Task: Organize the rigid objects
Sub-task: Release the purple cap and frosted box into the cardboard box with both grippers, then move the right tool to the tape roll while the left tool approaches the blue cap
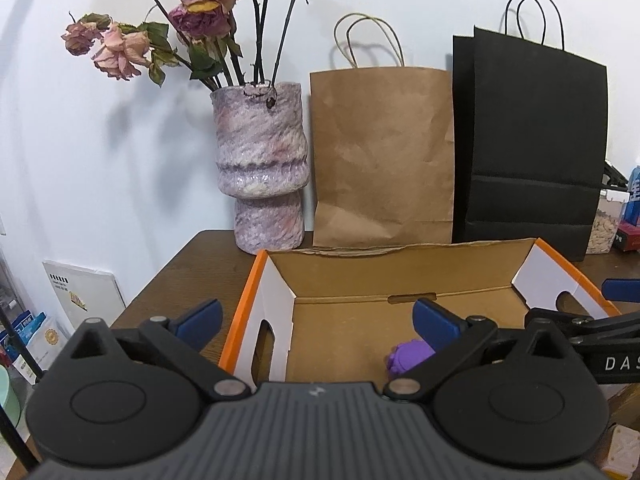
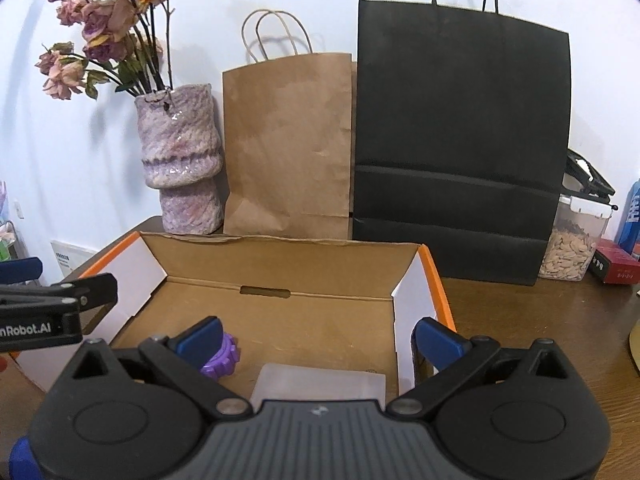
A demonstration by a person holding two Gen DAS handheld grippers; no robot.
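While both the left gripper and right gripper hang wide open holding nothing, the purple toy and a flat clear piece lie inside the cardboard box, likely put away there.

Purple toy: partly hidden behind left gripper's blue fingers. Translucent lid: near edge covered by right gripper. Dried roses: cropped at twelve o'clock. Blue carton: cut off at three o'clock.
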